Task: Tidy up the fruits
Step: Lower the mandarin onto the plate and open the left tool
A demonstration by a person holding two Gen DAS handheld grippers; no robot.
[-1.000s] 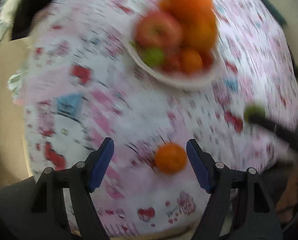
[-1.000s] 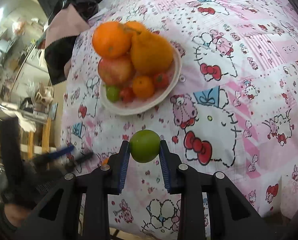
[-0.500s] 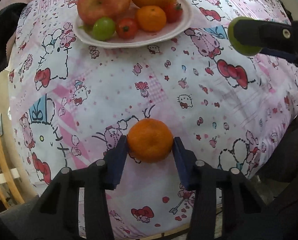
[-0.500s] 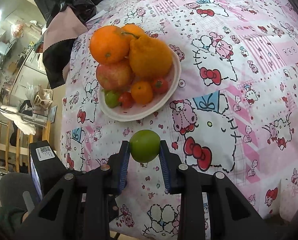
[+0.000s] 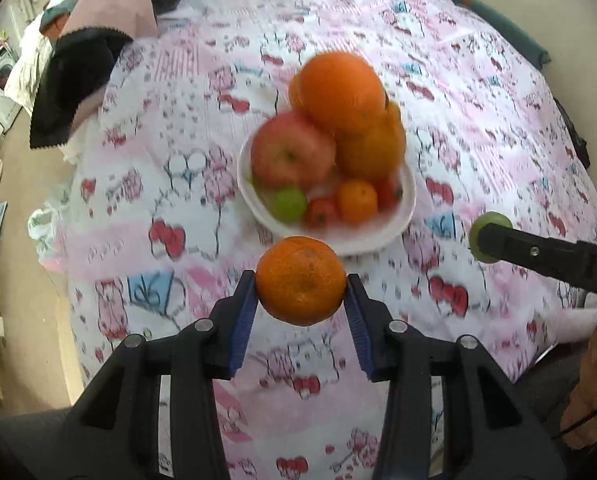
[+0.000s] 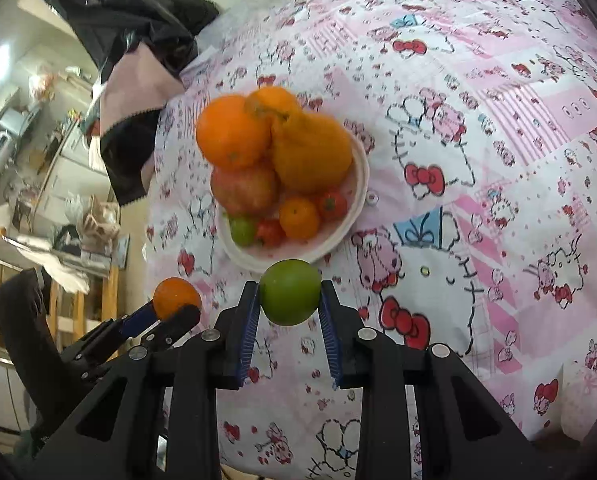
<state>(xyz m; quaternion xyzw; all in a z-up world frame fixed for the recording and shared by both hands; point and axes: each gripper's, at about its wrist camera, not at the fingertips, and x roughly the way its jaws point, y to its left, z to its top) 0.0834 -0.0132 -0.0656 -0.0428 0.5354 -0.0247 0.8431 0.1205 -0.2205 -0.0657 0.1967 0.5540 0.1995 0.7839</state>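
My left gripper (image 5: 301, 304) is shut on a small orange mandarin (image 5: 301, 281) and holds it above the cloth, just in front of the white plate (image 5: 402, 224). My right gripper (image 6: 289, 312) is shut on a green lime (image 6: 290, 292), also raised near the plate's (image 6: 360, 184) front rim. The plate is piled with a big orange (image 5: 340, 90), a red apple (image 5: 292, 154), a bumpy orange citrus (image 6: 310, 156), a small mandarin, small red tomatoes and a small green fruit (image 5: 288, 205). The right gripper with its lime (image 5: 488, 222) shows at the right of the left wrist view.
The table is covered with a pink cartoon-cat cloth (image 6: 498, 120). Dark and pink clothes (image 5: 94, 40) lie heaped at its far left corner. Wooden furniture and room clutter (image 6: 38, 200) stand off the table's left edge. The left gripper with its mandarin (image 6: 176, 298) shows in the right wrist view.
My left gripper closed on the mandarin and lifted it off the cloth toward the plate. My right gripper still holds the lime and has drifted slightly nearer the plate.
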